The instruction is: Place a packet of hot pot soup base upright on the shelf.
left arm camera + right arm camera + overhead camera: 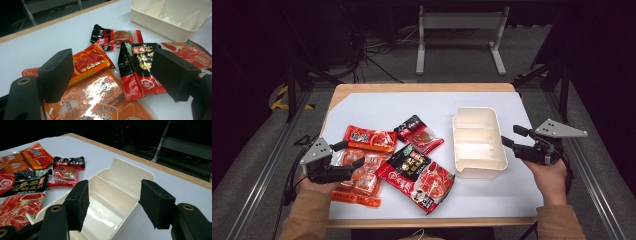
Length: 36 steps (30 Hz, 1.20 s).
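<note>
Several sauce packets lie on the white mat [387,107]: an orange one [370,138], a small black-and-red one [418,134], a large black-and-red one [417,177] and an orange multi-pack [359,180]. A cream divided bin [477,142] stands empty to their right. My left gripper [352,154] hovers open over the orange multi-pack [100,100], with nothing between its jaws; the large packet [140,67] lies just ahead. At the bin's right rim my right gripper [511,136] is open, its jaws apart above the bin's wall [120,185] and gripping nothing.
The table's wooden edge [422,87] runs along the far side, with a metal frame stand [459,37] on the dark floor beyond. Bare mat lies behind the packets and in front of the bin. Aluminium rails [267,165] flank the table.
</note>
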Tool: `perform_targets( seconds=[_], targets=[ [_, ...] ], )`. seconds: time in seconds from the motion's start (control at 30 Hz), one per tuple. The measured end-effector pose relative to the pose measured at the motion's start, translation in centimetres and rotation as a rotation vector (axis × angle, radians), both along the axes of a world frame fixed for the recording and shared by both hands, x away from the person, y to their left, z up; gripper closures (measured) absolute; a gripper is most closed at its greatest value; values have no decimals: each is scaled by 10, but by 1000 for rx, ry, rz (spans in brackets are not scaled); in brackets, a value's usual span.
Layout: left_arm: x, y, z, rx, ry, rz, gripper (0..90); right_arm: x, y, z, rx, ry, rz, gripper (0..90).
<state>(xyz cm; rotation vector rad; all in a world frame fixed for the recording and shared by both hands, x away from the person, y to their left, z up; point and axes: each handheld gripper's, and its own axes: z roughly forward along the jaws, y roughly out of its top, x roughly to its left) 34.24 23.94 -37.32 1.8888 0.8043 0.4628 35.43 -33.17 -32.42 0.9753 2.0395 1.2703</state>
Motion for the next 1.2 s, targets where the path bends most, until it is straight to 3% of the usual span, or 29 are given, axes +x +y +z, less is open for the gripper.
perform_targets(
  seconds=[0.23, 0.47, 0.6, 0.83, 1.2],
  targets=[
    [1, 0, 0, -10, 22, 25, 185, 4, 2, -1, -10, 5, 5, 385],
    [-2, -5, 5, 3, 7, 15, 182, 7, -1, -2, -3, 15, -8, 376],
    [-3, -10, 8, -3, 18, 12, 181, 7, -2, -3, -5, 18, -13, 370],
    [-5, -21, 13, -20, 30, -24, 180, 7, -1, -4, -9, 27, -13, 364],
    [-9, -45, 13, -8, 45, -80, 169, 7, 0, -6, -8, 33, -9, 360]
  ],
)
